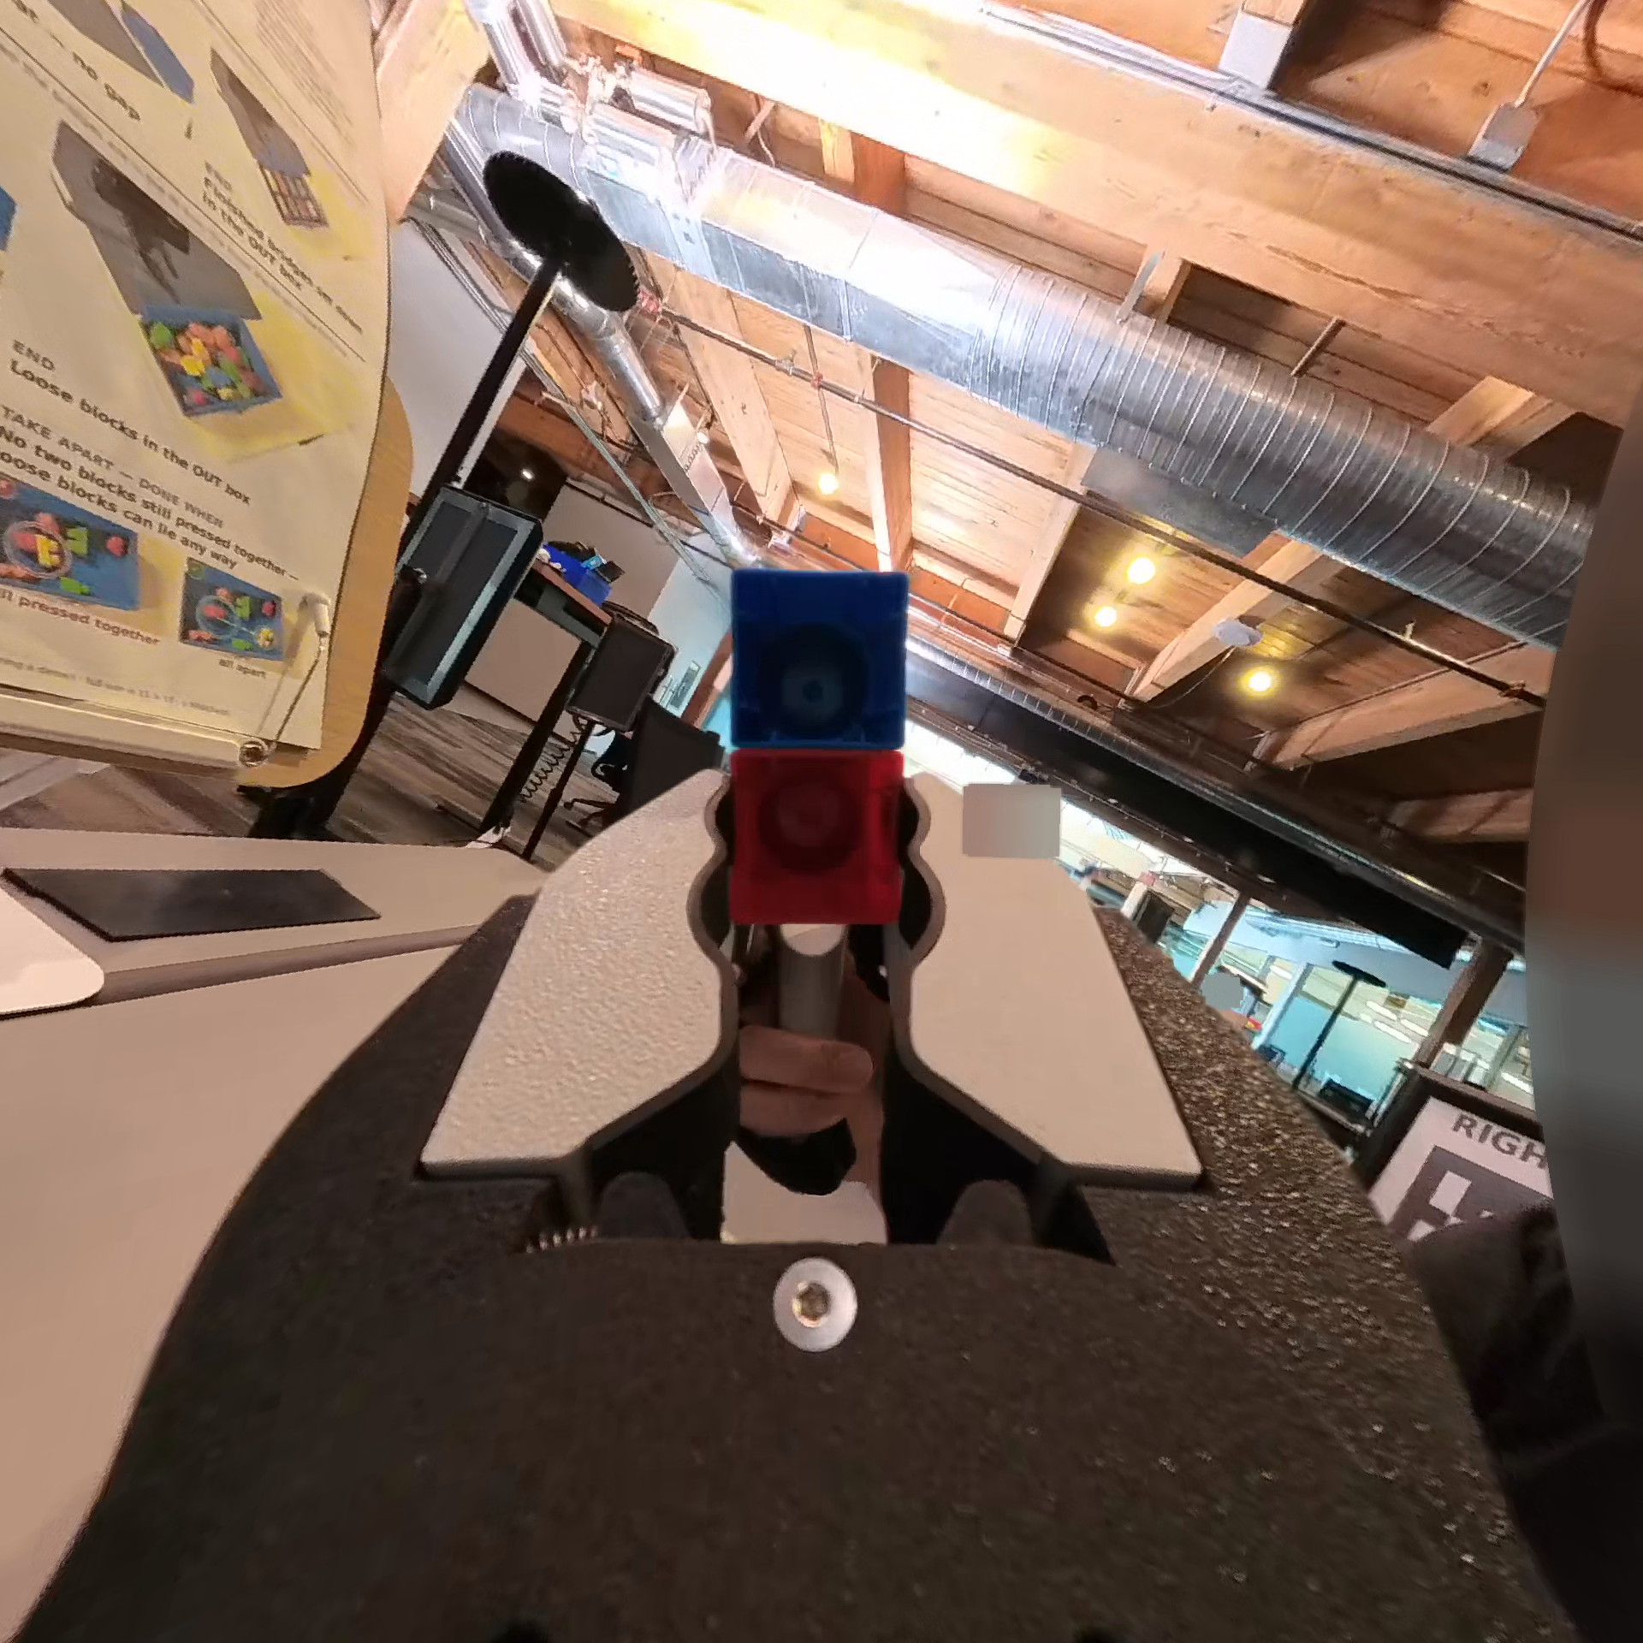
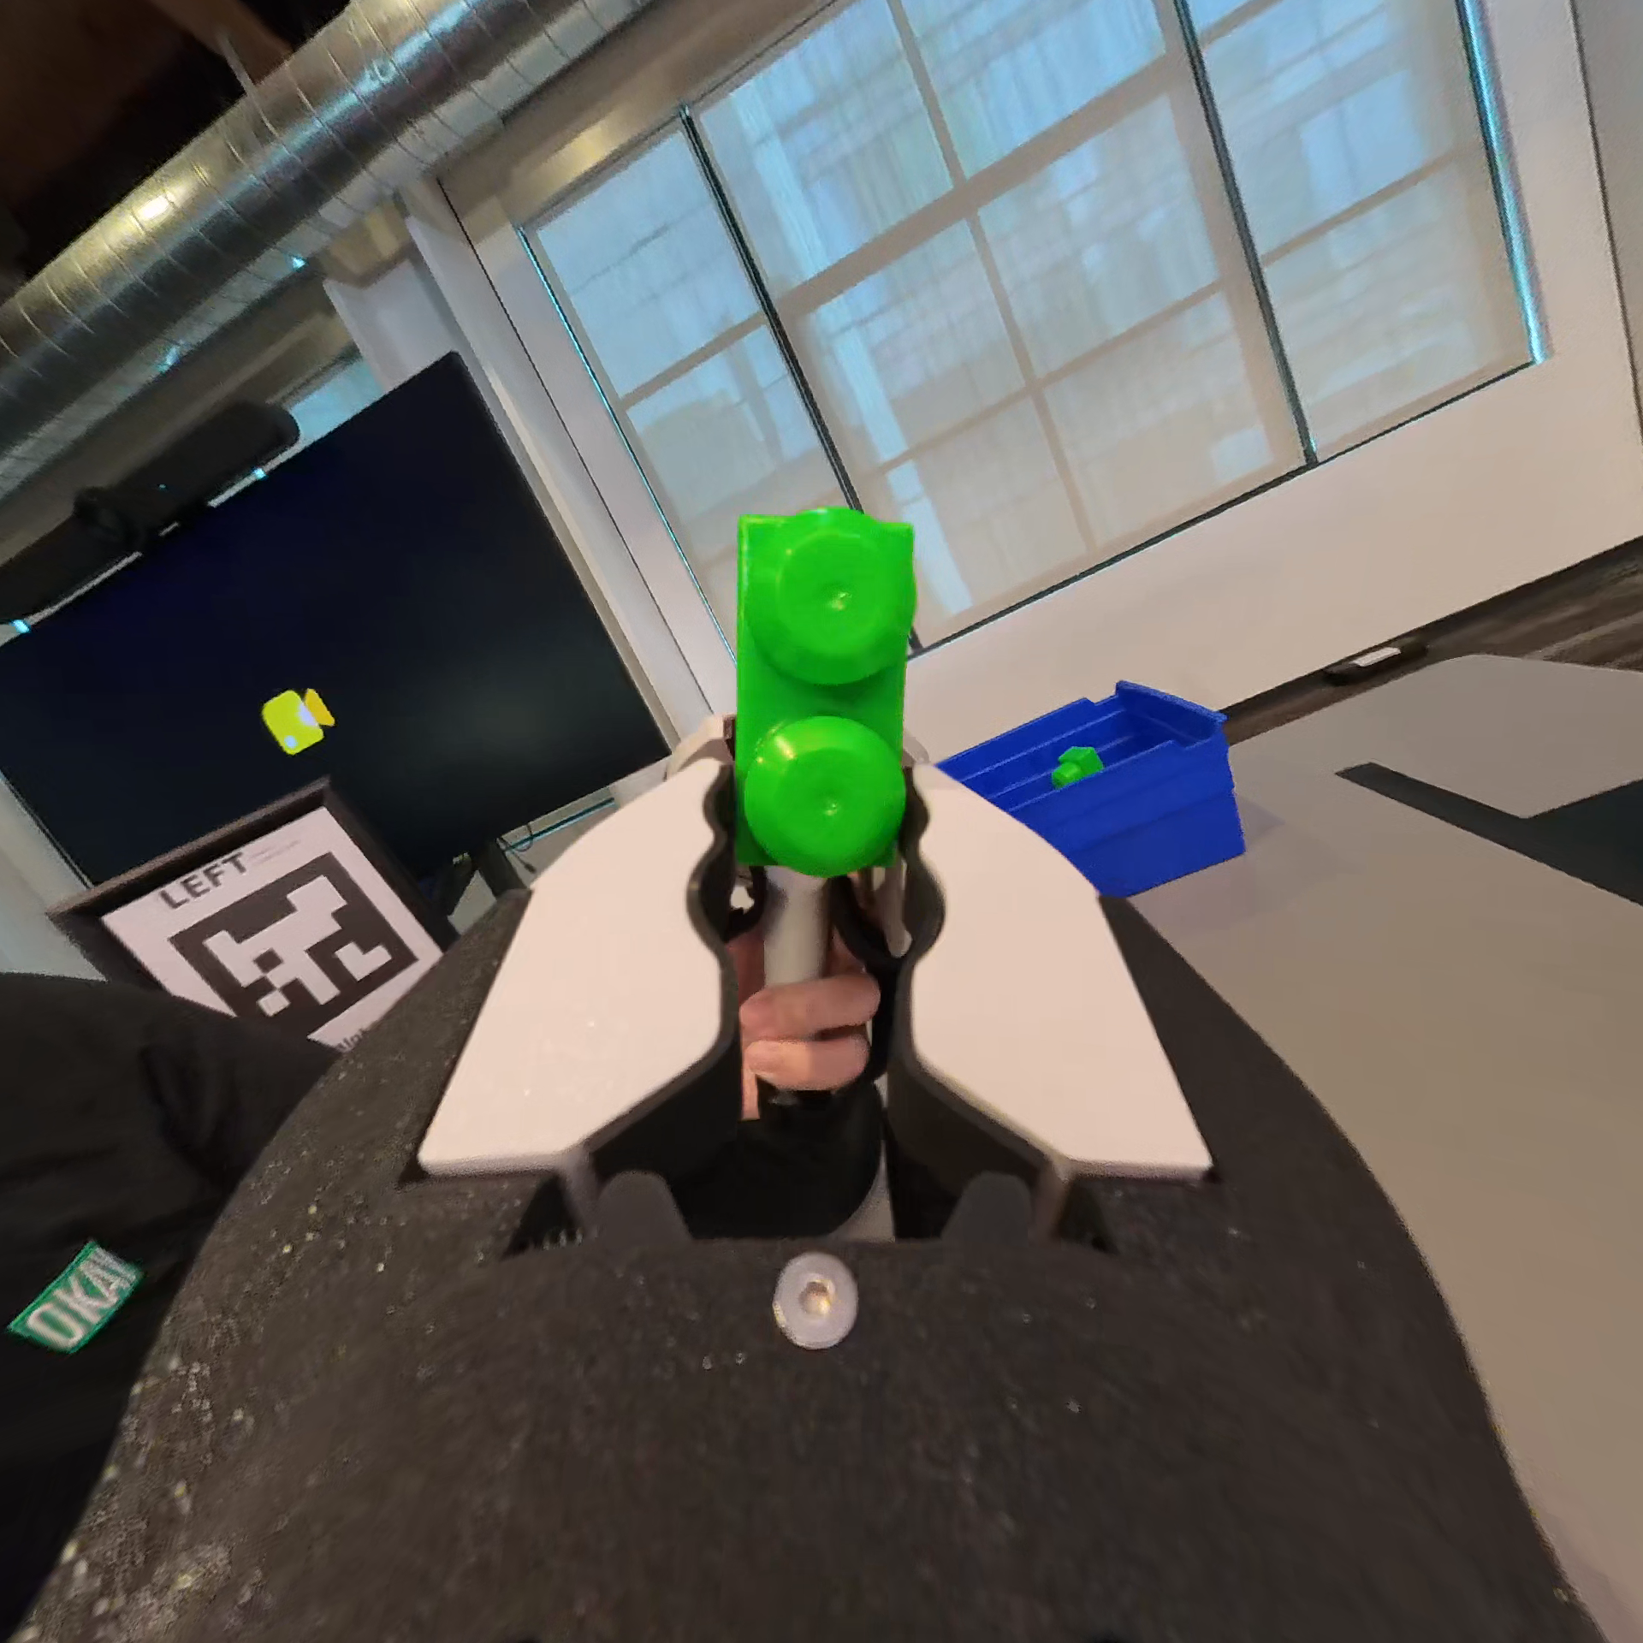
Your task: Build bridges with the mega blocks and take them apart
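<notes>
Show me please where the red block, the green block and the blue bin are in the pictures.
red block (image 1: 813, 836), left wrist view, on its hollow underside.
green block (image 2: 822, 693), right wrist view, between its two studs.
blue bin (image 2: 1147, 831), right wrist view, on its front wall.

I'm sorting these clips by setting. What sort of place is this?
Probably an office or lab in a converted loft: exposed timber ceiling with metal ducting, a large wall screen, tall grid windows, and grey tables.
</notes>
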Available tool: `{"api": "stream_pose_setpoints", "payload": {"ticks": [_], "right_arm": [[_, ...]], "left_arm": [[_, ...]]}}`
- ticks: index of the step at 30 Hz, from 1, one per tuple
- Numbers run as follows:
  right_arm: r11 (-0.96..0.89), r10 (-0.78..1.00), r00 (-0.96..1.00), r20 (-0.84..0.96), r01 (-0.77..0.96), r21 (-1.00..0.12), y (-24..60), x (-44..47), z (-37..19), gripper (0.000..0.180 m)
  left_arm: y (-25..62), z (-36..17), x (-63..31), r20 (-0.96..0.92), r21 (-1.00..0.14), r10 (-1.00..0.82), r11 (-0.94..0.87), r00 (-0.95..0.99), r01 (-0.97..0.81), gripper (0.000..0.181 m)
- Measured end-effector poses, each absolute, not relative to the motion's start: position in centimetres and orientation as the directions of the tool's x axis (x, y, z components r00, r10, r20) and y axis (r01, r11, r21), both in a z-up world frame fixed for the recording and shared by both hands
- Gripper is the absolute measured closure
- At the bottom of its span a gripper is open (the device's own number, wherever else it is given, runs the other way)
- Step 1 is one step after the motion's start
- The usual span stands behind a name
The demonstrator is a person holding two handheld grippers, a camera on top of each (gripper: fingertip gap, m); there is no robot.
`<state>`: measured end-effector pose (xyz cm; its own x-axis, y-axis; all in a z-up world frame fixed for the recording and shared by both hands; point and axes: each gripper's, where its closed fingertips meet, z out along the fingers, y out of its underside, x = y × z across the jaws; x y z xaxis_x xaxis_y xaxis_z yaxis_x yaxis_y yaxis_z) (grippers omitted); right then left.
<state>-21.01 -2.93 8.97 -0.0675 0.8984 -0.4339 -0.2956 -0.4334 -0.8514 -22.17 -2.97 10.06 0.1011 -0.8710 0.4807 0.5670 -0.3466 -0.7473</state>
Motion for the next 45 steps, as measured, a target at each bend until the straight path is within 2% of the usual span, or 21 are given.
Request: {"api": "stream_pose_setpoints", "payload": {"ticks": [2,4,7,9,11,13,15,17,21,23,26,28,29,30,32,34,36,39,45], "right_arm": [[-0.423,0.904,-0.051,-0.425,-0.248,-0.871,-3.1,-21.0,8.6,0.145],[-0.363,0.925,0.014,-0.379,-0.261,-0.895,-2.8,-20.2,9.0,0.146],[-0.216,0.957,0.133,-0.257,-0.267,-0.939,-2.7,-17.6,10.8,0.146],[-0.031,0.944,0.32,-0.079,-0.153,-0.988,-2.3,-15.4,11.3,0.146],[0.25,0.846,0.454,0.278,0.122,-0.96,-3.0,-13.0,11.3,0.146],[0.458,0.633,0.434,0.641,0.457,-0.762,-4.1,-10.3,11.1,0.145],[0.554,0.451,0.263,0.853,0.667,-0.499,-6.1,-8.3,10.6,0.145],[0.591,0.31,0.102,0.945,0.758,-0.276,-8.3,-6.3,10.0,0.146],[0.587,0.091,-0.14,0.986,0.807,0.061,-12.9,-2.3,9.0,0.146],[0.546,0.056,-0.207,0.977,0.825,0.144,-14.7,-0.2,8.3,0.146],[0.494,0.035,-0.237,0.971,0.848,0.19,-16.9,2.6,7.5,0.146],[0.44,0.051,-0.229,0.972,0.879,0.184,-17.6,4.8,7.2,0.146],[0.402,0.072,-0.188,0.98,0.904,0.144,-17.7,6.3,7.4,0.146],[0.349,0.122,-0.101,0.987,0.936,0.052,-17.4,8.4,7.8,0.146],[0.18,0.261,0.169,0.95,0.959,-0.22,-16.0,14.4,8.8,0.146],[-0.082,0.489,0.473,0.733,0.861,-0.501,-15.1,20.6,7.8,0.145],[-0.203,0.665,0.574,0.477,0.754,-0.625,-15.7,23.5,6.2,0.146],[-0.308,0.763,0.571,0.302,0.733,-0.606,-15.4,26.4,2.8,0.146],[-0.288,0.876,0.449,0.176,0.779,-0.556,-11.4,25.8,-4.6,0.145]], "left_arm": [[-3.1,9.9,-22.1,0.47,-0.762,-0.875,-0.336,0.115,0.553,0.146],[-3.1,9.3,-21.7,0.444,-0.811,-0.883,-0.321,0.156,0.49,0.124],[-3.5,8.4,-22.1,0.411,-0.854,-0.894,-0.309,0.179,0.42,0.116],[-3.6,7.4,-22.9,0.401,-0.87,-0.897,-0.308,0.188,0.385,0.122],[-3.5,5.8,-23.4,0.402,-0.881,-0.896,-0.322,0.19,0.346,0.129],[-3.0,4.0,-23.7,0.423,-0.879,-0.884,-0.347,0.199,0.326,0.131],[-2.7,3.0,-23.6,0.461,-0.858,-0.87,-0.386,0.176,0.338,0.133],[-2.8,2.5,-23.1,0.484,-0.844,-0.863,-0.416,0.146,0.337,0.137],[-3.6,2.0,-22.1,0.453,-0.868,-0.877,-0.394,0.158,0.301,0.137],[-3.9,1.9,-21.9,0.453,-0.868,-0.878,-0.394,0.156,0.301,0.136],[-4.0,1.8,-21.5,0.45,-0.868,-0.879,-0.39,0.158,0.307,0.136],[-4.1,1.5,-21.1,0.446,-0.875,-0.881,-0.392,0.159,0.284,0.137],[-4.2,1.3,-20.9,0.444,-0.878,-0.882,-0.393,0.158,0.273,0.136],[-4.3,1.1,-20.7,0.445,-0.879,-0.881,-0.396,0.159,0.266,0.136],[-4.3,0.8,-20.2,0.456,-0.876,-0.877,-0.412,0.15,0.251,0.137],[-4.4,0.4,-19.9,0.471,-0.87,-0.871,-0.432,0.14,0.236,0.136],[-4.5,0.2,-19.8,0.474,-0.869,-0.87,-0.438,0.133,0.232,0.137],[-4.6,0.1,-19.8,0.465,-0.876,-0.875,-0.432,0.133,0.214,0.136],[-4.3,0.4,-20.2,0.469,-0.872,-0.873,-0.436,0.133,0.222,0.138]]}}
